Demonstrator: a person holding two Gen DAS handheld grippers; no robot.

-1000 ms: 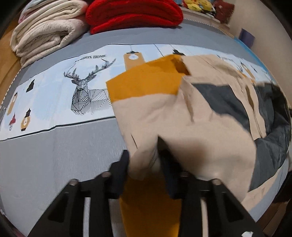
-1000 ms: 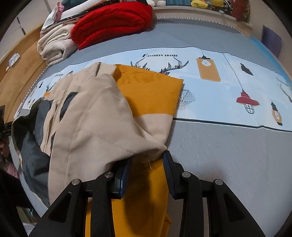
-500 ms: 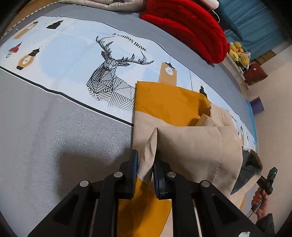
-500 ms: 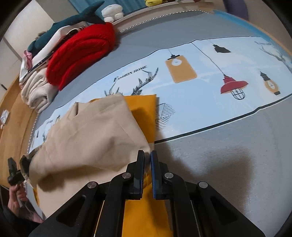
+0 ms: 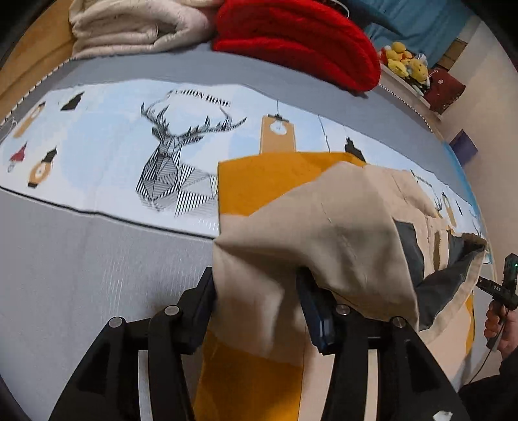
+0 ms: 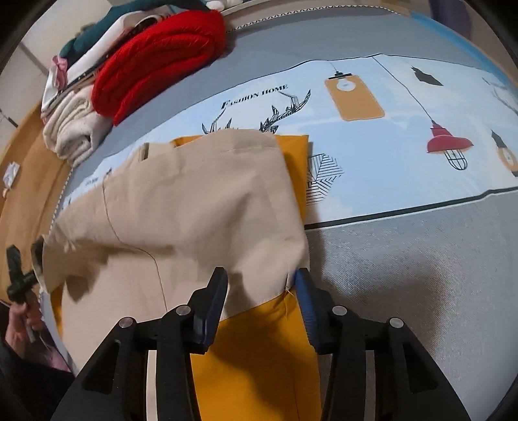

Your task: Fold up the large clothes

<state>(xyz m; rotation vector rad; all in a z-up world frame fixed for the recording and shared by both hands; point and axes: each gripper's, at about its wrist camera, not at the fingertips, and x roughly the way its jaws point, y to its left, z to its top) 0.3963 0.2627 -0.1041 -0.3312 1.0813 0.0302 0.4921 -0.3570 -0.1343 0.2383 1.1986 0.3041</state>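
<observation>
Left wrist view: the left gripper [image 5: 257, 291] has just been opening its jaws — the beige fold of the mustard-and-beige jacket [image 5: 323, 226] lies loose between them, unclamped, on the printed bedspread [image 5: 97, 155]. A red blanket [image 5: 291, 35] and a cream blanket [image 5: 136, 29] sit at the far edge.

Right wrist view: the right gripper [image 6: 260, 288] has likewise just been spreading its jaws — the jacket's [image 6: 194, 210] beige corner rests between them, released, over the mustard layer on the bedspread [image 6: 404, 168].

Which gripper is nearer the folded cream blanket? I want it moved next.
Left. The cream blanket lies ahead of the left gripper, but far off to the left of the right gripper. Both jaws have just been opening, garment fabric between them.
</observation>
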